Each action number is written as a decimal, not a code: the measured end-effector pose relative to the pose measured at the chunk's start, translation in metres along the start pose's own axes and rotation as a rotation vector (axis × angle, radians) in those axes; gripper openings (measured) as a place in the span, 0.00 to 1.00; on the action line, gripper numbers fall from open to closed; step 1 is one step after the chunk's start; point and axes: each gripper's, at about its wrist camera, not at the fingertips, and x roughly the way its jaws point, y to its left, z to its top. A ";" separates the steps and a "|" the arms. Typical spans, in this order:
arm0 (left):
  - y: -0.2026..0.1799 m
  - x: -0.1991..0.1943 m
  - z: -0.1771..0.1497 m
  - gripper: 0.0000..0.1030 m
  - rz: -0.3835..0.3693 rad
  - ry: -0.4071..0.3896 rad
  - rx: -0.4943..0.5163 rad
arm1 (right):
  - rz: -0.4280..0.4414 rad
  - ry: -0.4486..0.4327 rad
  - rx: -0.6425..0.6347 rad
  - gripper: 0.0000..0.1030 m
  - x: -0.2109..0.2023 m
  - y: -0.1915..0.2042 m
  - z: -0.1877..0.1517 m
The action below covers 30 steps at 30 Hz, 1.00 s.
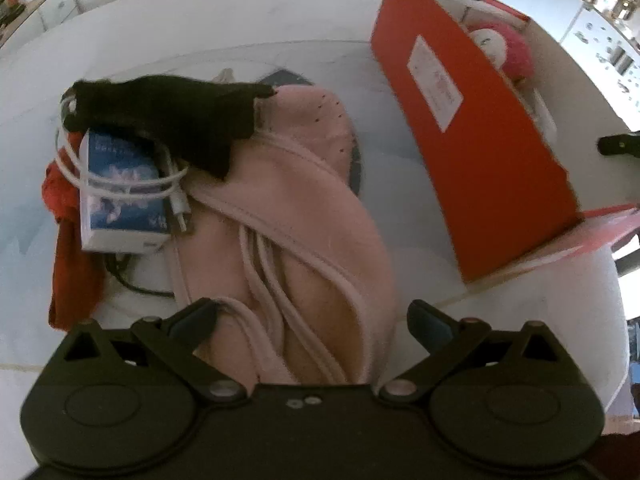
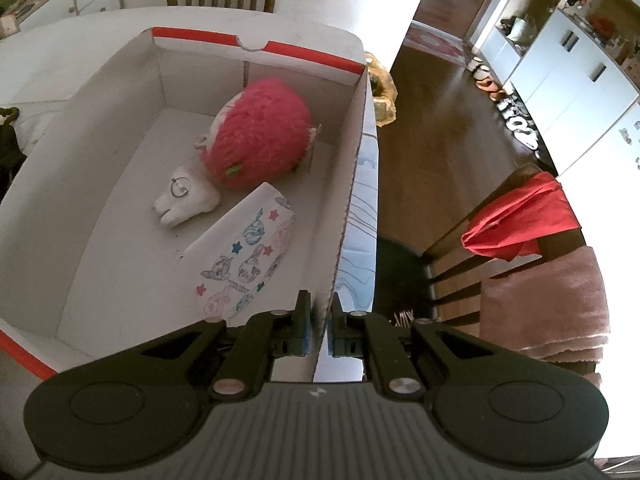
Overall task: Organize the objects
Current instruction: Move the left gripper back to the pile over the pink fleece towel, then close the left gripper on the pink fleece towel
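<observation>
White tabletop (image 1: pixel 280 12) carries a pink fabric cap (image 1: pixel 288 216) with the left gripper (image 1: pixel 312 320) spread wide over it, gripping nothing. Right gripper (image 2: pixel 319 320) is clamped on the side wall of the orange cardboard box (image 2: pixel 352 168), which holds a fuzzy pink plush toy (image 2: pixel 260 140)

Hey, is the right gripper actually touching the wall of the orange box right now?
Touching. The right wrist view shows the right gripper closed on the orange box wall, a finger pressed against each face of the cardboard.
</observation>
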 end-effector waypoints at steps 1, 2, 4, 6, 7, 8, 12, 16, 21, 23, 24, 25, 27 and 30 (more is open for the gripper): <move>-0.001 0.001 -0.001 0.98 0.008 0.000 -0.004 | 0.004 -0.001 0.000 0.08 0.000 0.000 0.000; -0.002 0.001 -0.002 0.98 0.018 -0.003 -0.004 | 0.008 -0.002 -0.004 0.07 0.000 -0.001 -0.001; -0.007 0.002 -0.004 0.94 0.045 -0.004 0.004 | 0.011 -0.006 -0.014 0.07 0.000 -0.001 -0.001; -0.010 0.002 -0.006 0.88 0.077 -0.007 0.010 | 0.014 -0.009 -0.019 0.07 0.000 -0.001 -0.002; -0.012 0.002 -0.007 0.85 0.094 -0.007 0.013 | 0.014 -0.011 -0.020 0.07 0.000 0.000 -0.002; -0.012 0.001 -0.007 0.83 0.110 -0.009 0.012 | 0.014 -0.014 -0.022 0.07 0.000 0.000 -0.002; -0.017 -0.004 -0.002 0.60 0.164 -0.013 0.010 | 0.016 -0.020 -0.037 0.07 0.000 0.001 -0.003; -0.021 -0.005 0.004 0.33 0.205 -0.019 0.017 | 0.029 -0.029 -0.047 0.07 0.000 -0.001 -0.004; -0.019 -0.016 0.015 0.13 0.153 -0.033 -0.035 | 0.049 -0.031 -0.053 0.07 0.001 -0.003 -0.006; -0.018 -0.025 0.020 0.12 0.115 -0.050 -0.070 | 0.054 -0.029 -0.054 0.07 0.002 -0.004 -0.006; -0.019 -0.032 0.022 0.12 0.096 -0.065 -0.079 | 0.058 -0.027 -0.055 0.07 0.002 -0.004 -0.006; -0.020 -0.037 0.024 0.11 0.084 -0.080 -0.084 | 0.062 -0.027 -0.053 0.07 0.003 -0.005 -0.006; -0.023 -0.048 0.031 0.11 0.056 -0.104 -0.094 | 0.072 -0.021 -0.048 0.07 0.004 -0.006 -0.007; -0.028 -0.061 0.041 0.10 0.022 -0.144 -0.096 | 0.083 -0.014 -0.047 0.07 0.006 -0.006 -0.009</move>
